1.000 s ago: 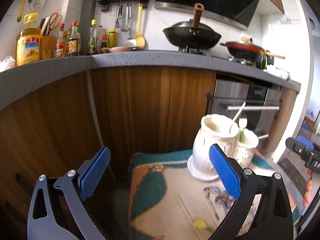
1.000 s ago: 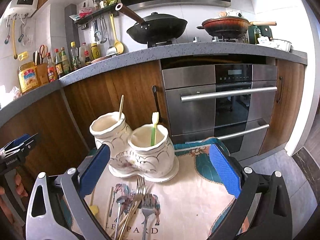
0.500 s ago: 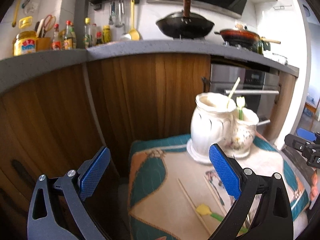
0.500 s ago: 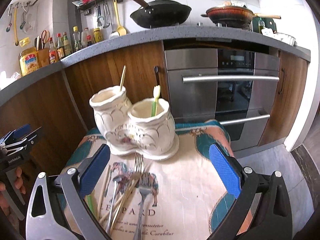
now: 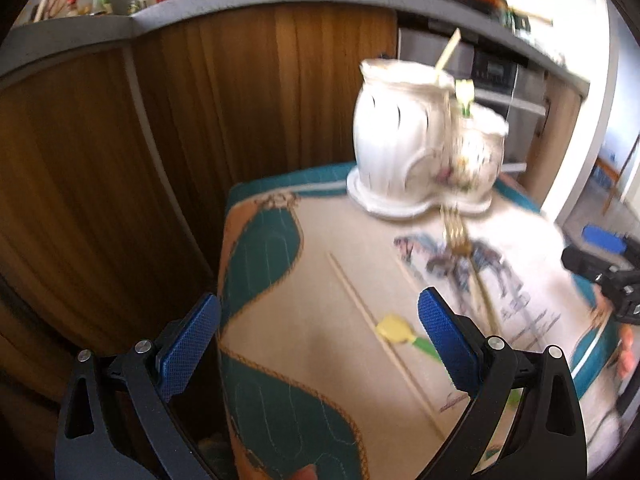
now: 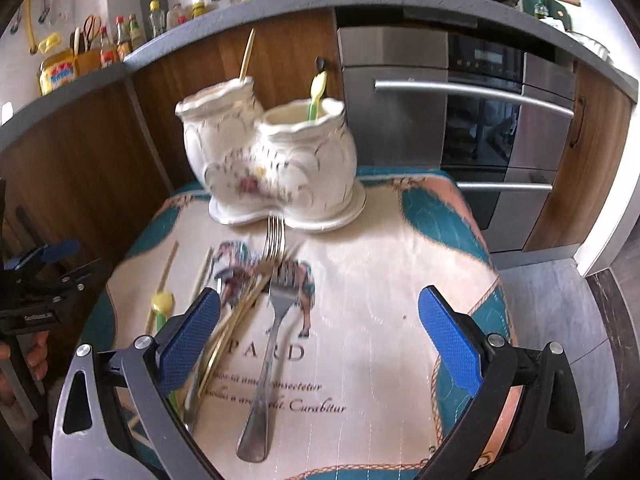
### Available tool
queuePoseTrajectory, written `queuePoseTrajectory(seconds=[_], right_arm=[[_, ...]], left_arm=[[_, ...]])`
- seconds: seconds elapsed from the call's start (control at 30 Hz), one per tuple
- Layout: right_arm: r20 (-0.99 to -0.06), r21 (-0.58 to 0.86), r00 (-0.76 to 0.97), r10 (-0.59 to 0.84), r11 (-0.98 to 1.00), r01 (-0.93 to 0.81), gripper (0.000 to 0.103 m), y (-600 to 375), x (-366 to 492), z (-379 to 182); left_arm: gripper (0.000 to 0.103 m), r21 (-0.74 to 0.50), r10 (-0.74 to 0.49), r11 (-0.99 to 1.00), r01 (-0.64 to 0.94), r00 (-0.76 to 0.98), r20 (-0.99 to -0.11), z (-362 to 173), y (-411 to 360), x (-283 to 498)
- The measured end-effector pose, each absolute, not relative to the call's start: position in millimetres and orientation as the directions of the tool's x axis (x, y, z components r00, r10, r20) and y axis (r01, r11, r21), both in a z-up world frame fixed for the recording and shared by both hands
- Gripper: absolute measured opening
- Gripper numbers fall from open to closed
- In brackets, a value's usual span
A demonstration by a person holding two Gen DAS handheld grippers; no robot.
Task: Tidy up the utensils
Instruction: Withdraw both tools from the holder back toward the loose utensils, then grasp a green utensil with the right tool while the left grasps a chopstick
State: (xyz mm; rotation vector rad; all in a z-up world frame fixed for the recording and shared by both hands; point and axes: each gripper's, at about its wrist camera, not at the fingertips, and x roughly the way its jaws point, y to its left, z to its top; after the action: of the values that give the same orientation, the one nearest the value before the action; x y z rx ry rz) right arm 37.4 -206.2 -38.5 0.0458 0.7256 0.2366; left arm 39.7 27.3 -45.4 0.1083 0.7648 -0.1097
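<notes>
A white ceramic double-pot holder [image 6: 276, 164] [image 5: 424, 152] stands at the far end of a small cloth-covered table [image 6: 392, 280]. One pot holds a chopstick [image 6: 247, 54], the other a yellow-green utensil [image 6: 316, 94]. Loose on the cloth lie a silver fork [image 6: 268, 360], a gold fork [image 6: 275, 236] [image 5: 454, 232], chopsticks [image 5: 360, 304] and a yellow-headed green utensil [image 6: 161, 304] [image 5: 400, 330]. My right gripper [image 6: 318, 334] hangs open above the silver fork. My left gripper [image 5: 318, 334] is open over the table's left edge, holding nothing.
Wooden cabinet doors [image 5: 160, 140] and a steel oven [image 6: 480, 132] stand right behind the table. A grey counter [image 6: 240, 12] above carries bottles, a wok and a pan. Tiled floor [image 6: 560, 312] lies to the right. A person's hand shows under each gripper.
Both grippers have dropped lower and tilted down toward the table, so the cloth and loose utensils fill more of each view. Jaws stay open and empty.
</notes>
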Motion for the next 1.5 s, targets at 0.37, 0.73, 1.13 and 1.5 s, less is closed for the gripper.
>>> queuePoseTrajectory(seconds=[0.37,0.73,1.13,1.5], right_arm=[[-0.703,0.119,0.613,0.361,0.909,-0.399,0.092,-167.2,28.3,-50.9],[-0.780,0.117,0.432,0.453,0.783,-0.611,0.032,-88.3,32.1,-66.5],[-0.789,0.099,0.425,0.444,0.774,-0.625,0.010,-76.2,38.9,-76.7],[-0.676,0.191,0.545,0.496,0.833,-0.520,0.010,-154.6,32.2,-43.6]], left_arm=[[0.098,0.042,-0.058,0.989,0.138,0.645,-0.762,-64.2,43.6,44.6],[0.098,0.040,-0.055,0.992,0.120,0.695,-0.717,-49.4,56.5,42.6],[0.098,0.009,-0.081,0.992,0.126,0.684,-0.725,-49.9,59.7,43.0],[0.094,-0.047,-0.154,0.979,0.200,0.558,-0.816,-77.0,20.0,49.1]])
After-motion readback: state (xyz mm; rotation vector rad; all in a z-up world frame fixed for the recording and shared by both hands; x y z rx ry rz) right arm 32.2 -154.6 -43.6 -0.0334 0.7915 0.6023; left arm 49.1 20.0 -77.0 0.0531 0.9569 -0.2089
